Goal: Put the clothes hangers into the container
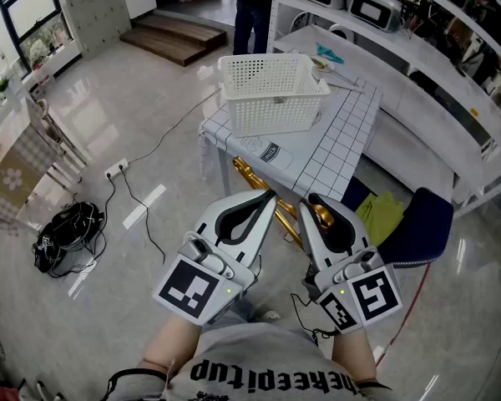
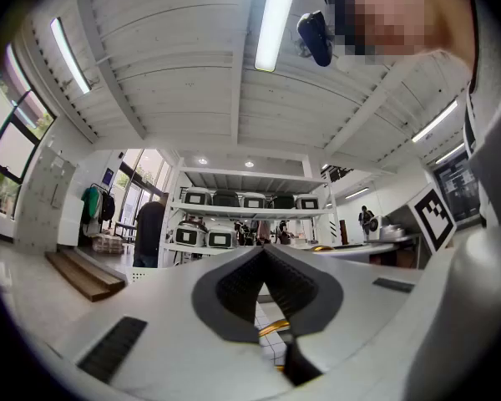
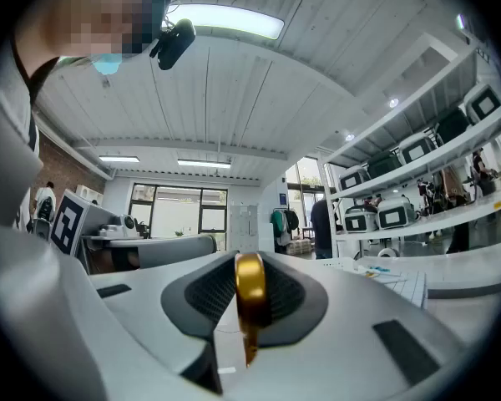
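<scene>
The right hand-held gripper (image 1: 313,200) clamps the gold clothes hanger (image 3: 250,291) by its hook, short of the white basket (image 1: 271,90) — seemingly ready to carry over; the left hand-held gripper (image 2: 265,253) is closed, empty.

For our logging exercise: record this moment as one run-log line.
left gripper shut | right gripper shut on gold hanger | white basket on table ahead
</scene>
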Motion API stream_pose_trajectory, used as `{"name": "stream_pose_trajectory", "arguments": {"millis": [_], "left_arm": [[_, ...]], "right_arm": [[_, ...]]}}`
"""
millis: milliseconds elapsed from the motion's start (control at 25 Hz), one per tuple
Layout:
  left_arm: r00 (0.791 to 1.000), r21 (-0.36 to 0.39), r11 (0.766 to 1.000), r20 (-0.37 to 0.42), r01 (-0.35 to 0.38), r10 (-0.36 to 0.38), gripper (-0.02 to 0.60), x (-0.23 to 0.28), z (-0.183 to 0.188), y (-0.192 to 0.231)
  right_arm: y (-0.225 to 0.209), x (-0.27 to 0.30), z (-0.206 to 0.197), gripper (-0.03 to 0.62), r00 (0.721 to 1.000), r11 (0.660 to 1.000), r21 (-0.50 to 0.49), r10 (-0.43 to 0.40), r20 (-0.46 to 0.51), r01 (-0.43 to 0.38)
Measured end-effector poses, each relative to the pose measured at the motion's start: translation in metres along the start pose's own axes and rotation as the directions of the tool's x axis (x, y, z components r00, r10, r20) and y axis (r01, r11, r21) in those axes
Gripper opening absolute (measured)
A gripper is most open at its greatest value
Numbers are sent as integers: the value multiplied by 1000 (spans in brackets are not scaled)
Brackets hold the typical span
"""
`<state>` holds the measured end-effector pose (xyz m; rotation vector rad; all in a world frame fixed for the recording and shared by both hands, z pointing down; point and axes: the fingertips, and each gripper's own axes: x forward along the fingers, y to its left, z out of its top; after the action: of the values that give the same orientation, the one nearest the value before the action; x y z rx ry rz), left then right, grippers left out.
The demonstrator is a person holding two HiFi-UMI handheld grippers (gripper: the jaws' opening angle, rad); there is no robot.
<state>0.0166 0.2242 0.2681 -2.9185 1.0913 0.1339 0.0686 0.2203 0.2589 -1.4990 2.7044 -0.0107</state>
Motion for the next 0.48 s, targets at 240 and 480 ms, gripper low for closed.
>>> {"name": "stream_pose_trajectory", "arguments": {"millis": [240,480], "left_arm": [[1000,-1,1000,5,2,-2,20,0,14,10],[1000,-4,1000,4,2,-2,20,-1,11,25]], "right_arm": [[4,9,-1,83,1000,1000,-3,-1,-1,1],[8,23,-5,83,1000,1000,-5,0,-7,0]]}}
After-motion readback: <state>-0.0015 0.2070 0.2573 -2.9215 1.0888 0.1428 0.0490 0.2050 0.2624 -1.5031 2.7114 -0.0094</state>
